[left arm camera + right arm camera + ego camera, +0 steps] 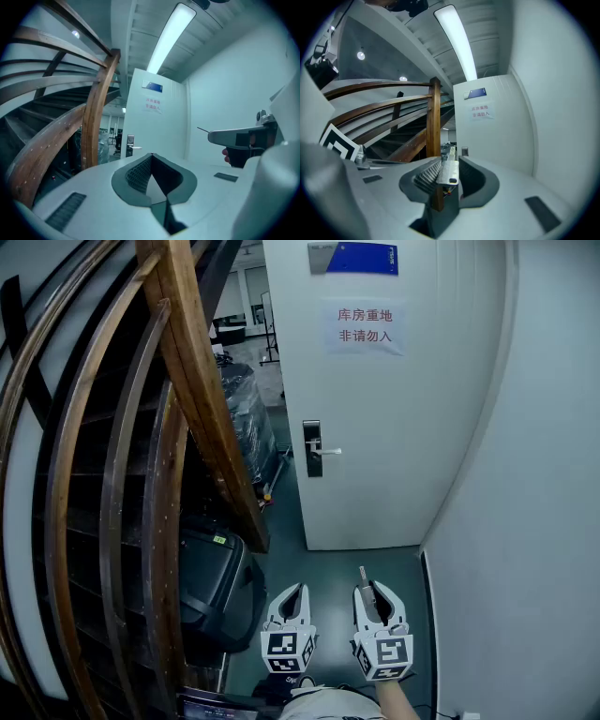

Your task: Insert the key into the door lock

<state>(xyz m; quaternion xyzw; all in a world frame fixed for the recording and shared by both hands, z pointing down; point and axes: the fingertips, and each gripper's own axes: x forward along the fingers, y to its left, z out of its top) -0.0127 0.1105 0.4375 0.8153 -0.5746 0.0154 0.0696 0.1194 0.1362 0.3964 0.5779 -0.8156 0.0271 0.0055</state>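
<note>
A white door (394, 409) stands ahead at the end of a narrow passage. On its left edge is a dark lock plate (312, 448) with a silver lever handle (328, 452). My right gripper (375, 594) is low in the head view, well short of the door, and shut on a silver key (365, 579) that points forward. The key (449, 165) lies between the pads in the right gripper view, with the lock plate (464, 151) small beyond it. My left gripper (294, 594) is beside the right one. It is shut (151, 157), with nothing between its tips.
A curved wooden stair railing (202, 390) rises at the left, close to the door's lock side. A black case (216, 582) sits under the stairs. A pale wall (525, 521) closes the right side. A paper notice (366, 326) and a blue plate (361, 257) hang on the door.
</note>
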